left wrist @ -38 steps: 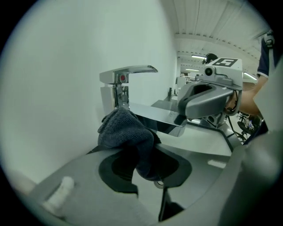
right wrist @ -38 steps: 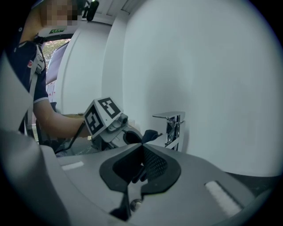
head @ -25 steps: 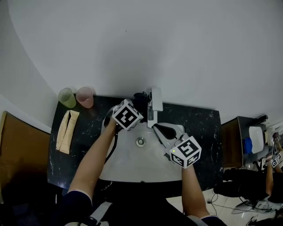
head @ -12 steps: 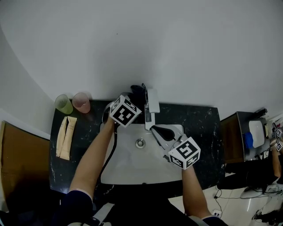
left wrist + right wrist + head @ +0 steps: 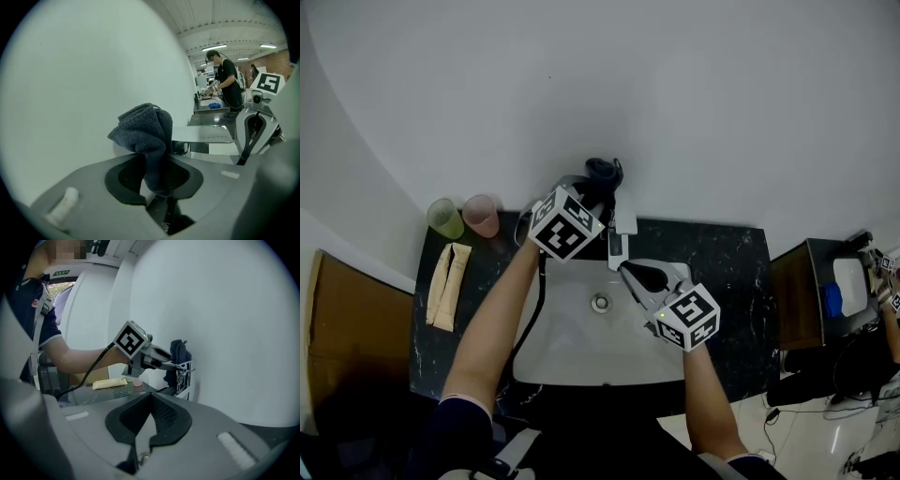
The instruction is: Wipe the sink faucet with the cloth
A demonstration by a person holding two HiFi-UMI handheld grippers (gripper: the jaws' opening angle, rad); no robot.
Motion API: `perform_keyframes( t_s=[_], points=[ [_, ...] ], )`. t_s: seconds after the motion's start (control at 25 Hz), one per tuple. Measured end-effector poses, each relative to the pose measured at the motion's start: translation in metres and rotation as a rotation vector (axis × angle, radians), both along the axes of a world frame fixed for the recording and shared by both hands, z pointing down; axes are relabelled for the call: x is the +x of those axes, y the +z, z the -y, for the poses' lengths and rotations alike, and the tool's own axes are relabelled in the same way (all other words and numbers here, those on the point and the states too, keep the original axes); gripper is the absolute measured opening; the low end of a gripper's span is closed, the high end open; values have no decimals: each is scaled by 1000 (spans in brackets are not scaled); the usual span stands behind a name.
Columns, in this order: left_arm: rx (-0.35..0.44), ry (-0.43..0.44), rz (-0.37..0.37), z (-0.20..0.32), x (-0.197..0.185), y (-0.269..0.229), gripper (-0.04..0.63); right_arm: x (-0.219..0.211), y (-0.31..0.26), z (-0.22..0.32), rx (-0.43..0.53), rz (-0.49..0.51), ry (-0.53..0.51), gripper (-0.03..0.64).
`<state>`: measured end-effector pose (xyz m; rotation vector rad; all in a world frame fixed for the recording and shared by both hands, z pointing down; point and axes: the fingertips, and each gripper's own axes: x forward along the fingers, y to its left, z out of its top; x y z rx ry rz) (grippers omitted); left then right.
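Observation:
A dark grey cloth [image 5: 603, 173] [image 5: 146, 129] is pinched in my left gripper [image 5: 596, 192] [image 5: 154, 174], whose jaws are shut on its lower part; the bunched top sticks up past the tips. In the head view the cloth hangs above and just left of the chrome faucet [image 5: 622, 232], close to the white wall, apart from the spout. The right gripper view shows the cloth [image 5: 179, 352] right over the faucet [image 5: 184, 377]. My right gripper [image 5: 630, 272] [image 5: 150, 405] hovers over the white sink [image 5: 572, 361], shut and empty, right of the spout.
On the black counter [image 5: 731, 272] at the left stand a green cup [image 5: 445, 217] and a pink cup [image 5: 481, 215], with a beige folded packet [image 5: 445, 284] in front. The drain [image 5: 600, 303] lies mid-basin. A person [image 5: 227, 79] works far behind.
My left gripper has lifted the cloth from beside the faucet to above it, nearer the wall, and rolled a little. The right gripper has stayed put.

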<state>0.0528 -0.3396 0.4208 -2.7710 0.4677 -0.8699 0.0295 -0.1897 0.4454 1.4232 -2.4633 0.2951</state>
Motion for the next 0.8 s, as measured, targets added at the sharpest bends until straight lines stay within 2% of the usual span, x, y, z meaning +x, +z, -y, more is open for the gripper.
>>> perform_keyframes(
  t_s=[0.16, 0.48, 0.8],
  points=[
    [48, 9, -3, -4, 2, -24, 95, -2, 0, -1, 5, 16, -9, 5],
    [64, 38, -137, -16, 23, -84, 95, -5, 0, 2, 18, 51, -35, 5],
    [-123, -17, -202, -15, 43, -62, 95, -6, 2, 3, 17, 88, -60, 5]
  ],
)
